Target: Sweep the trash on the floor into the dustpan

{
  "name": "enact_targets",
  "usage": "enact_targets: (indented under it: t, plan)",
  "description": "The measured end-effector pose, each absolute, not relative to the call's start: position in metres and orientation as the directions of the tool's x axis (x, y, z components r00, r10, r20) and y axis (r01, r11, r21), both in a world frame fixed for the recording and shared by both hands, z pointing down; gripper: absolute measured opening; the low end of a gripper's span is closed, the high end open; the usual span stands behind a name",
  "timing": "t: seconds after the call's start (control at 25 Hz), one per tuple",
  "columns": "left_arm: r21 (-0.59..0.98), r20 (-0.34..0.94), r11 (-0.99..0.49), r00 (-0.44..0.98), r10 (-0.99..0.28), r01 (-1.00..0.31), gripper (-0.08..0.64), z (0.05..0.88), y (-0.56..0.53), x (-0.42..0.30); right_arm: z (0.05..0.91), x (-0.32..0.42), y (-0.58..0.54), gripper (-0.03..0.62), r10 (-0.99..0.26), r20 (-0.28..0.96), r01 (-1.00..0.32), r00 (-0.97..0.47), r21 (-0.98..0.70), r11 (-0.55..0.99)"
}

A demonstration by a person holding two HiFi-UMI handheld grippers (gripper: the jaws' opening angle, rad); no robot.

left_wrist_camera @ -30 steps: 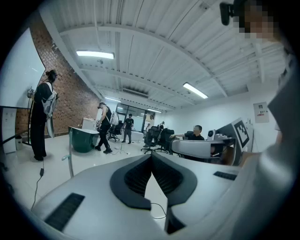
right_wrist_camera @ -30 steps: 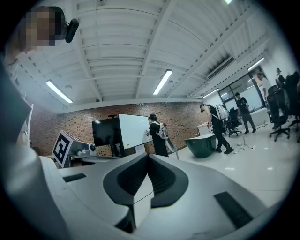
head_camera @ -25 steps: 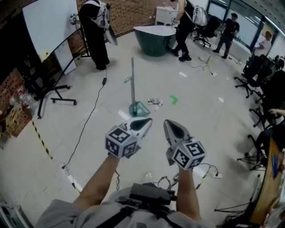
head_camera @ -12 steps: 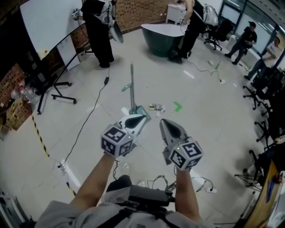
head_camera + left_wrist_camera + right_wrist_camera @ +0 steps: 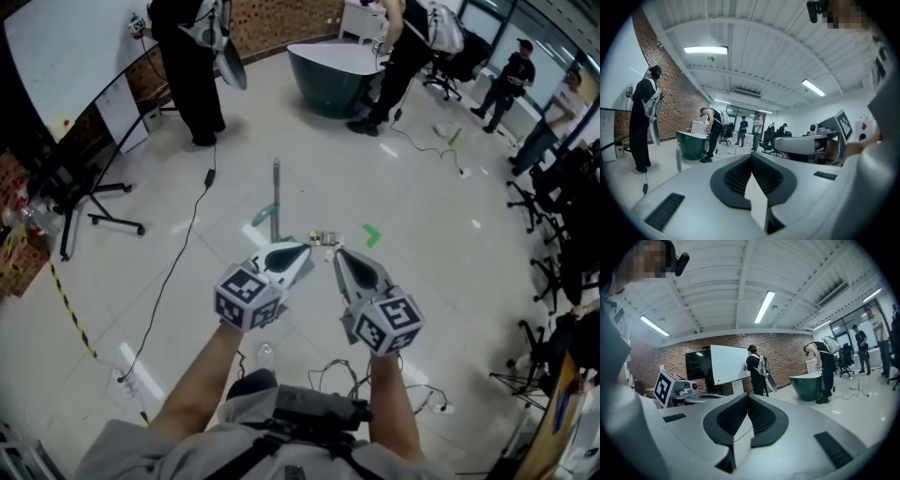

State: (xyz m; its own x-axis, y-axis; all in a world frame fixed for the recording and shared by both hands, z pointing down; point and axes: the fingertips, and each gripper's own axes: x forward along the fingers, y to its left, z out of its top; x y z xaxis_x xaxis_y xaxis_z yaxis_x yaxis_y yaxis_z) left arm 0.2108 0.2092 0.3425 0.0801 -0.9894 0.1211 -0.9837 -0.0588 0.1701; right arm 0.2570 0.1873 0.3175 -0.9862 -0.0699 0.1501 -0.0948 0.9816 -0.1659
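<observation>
on the floor (image 5: 450, 281) the dustpan (image 5: 276, 192) is standing upright just ahead; the left gripper (image 5: 302, 253) and right gripper (image 5: 341, 257) are both sitting shut and empty, so one is needing to open for its handle, approaching gently to avoid scattering the small trash (image 5: 324, 240) lying beside it

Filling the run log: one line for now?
left claw: shut, empty | right claw: shut, empty | upright grey dustpan handle: untouched | small scattered floor trash: unswept
</observation>
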Motion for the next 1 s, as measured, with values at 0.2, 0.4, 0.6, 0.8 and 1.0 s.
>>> enact_targets:
  t: [0.2, 0.4, 0.6, 0.8, 1.0]
  plan:
    - [0.169, 0.142, -0.072, 0.097, -0.985, -0.983, 0.000, 0.353, 0.180, 0.165, 0.317, 0.199, 0.159, 0.000, -0.077, 0.156, -0.102, -0.985, -0.160, 0.982]
    - [0.182, 0.149, -0.038, 0.065, -0.987, -0.983, 0.000, 0.369, 0.164, 0.123, 0.324, 0.153, 0.143, 0.000, -0.024, 0.175, -0.051, -0.984, -0.150, 0.987]
    - [0.192, 0.240, 0.073, -0.025, -0.970, -0.979, 0.000, 0.411, 0.137, 0.072, 0.354, 0.110, 0.113, 0.000, 0.057, 0.214, 0.023, -0.975, -0.155, 0.988]
    - [0.165, 0.338, 0.197, -0.133, -0.932, -0.966, 0.000, 0.456, 0.118, 0.036, 0.374, 0.072, 0.087, 0.000, 0.127, 0.234, 0.088, -0.964, -0.171, 0.981]
    - [0.123, 0.464, 0.223, -0.143, -0.875, -0.967, 0.040, 0.516, 0.115, 0.006, 0.394, 0.038, 0.082, 0.008, 0.191, 0.280, 0.153, -0.941, -0.151, 0.977]
